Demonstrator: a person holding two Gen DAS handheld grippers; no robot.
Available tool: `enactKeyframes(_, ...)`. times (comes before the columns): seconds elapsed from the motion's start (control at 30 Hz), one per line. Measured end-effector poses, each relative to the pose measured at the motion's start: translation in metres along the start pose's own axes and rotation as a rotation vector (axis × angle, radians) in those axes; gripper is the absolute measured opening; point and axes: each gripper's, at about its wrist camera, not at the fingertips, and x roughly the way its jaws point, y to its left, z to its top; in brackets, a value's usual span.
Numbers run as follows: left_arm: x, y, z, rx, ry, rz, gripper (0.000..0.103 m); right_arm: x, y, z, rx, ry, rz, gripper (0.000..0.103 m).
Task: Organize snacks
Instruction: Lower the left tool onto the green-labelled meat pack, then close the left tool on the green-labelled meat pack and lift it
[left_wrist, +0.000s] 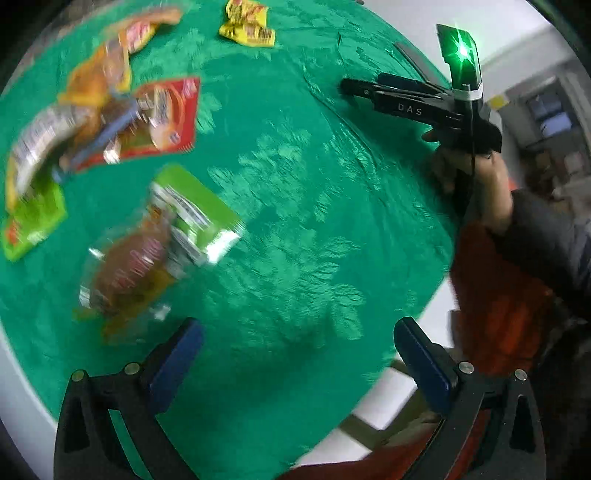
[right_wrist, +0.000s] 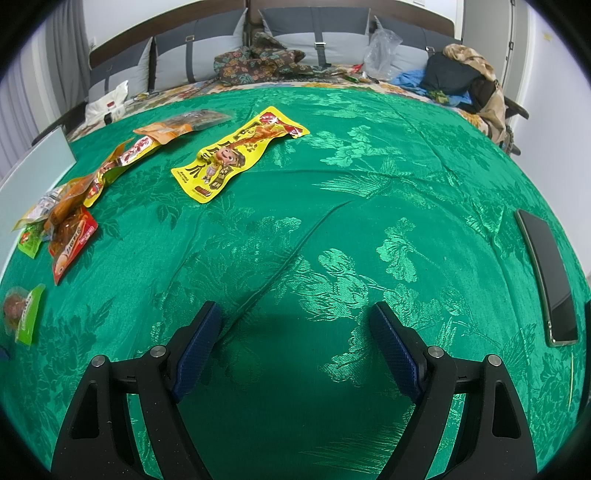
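A green patterned cloth is spread over the table, and every snack is seen lying on it. The large yellow packet is taken here as the landmark.

In the right wrist view, the right gripper is held low over bare cloth, on the near side of the yellow packet and well apart from it. Its jaws are spread wide and nothing is gripped between them. To the left of the yellow packet, a loose line of orange and yellow wrappers is laid out, ending nearer the camera in a red packet. Nearer still and further left, a green-edged packet is seen by itself. A dark phone lies far to the right of the yellow packet, near the cloth's edge.

In the left wrist view, blurred by motion, the left gripper is held above the cloth with its jaws released and empty. The green-edged packet is found just ahead and to the left of its fingers, not touched by them. The right gripper is also seen there from the side, held by a hand; the yellow packet appears at the top edge.
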Motion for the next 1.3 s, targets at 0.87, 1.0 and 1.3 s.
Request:
enactKeyframes(0.87, -0.011, 0.111, -0.007, -0.711, -0.326, 0.264, 0.048, 0.001, 0.001, 0.000, 0.002, 0.000, 0.000, 0.086)
enactKeyframes(1.0, -0.005, 0.100, -0.010, -0.728, -0.395, 0.306, 0.081, 0.001, 0.001, 0.000, 0.001, 0.000, 0.000, 0.086)
enactKeyframes(1.3, 0.025, 0.094, -0.005, -0.524, -0.445, 0.499, 0.103, 0.001, 0.001, 0.000, 0.002, 0.000, -0.001, 0.086)
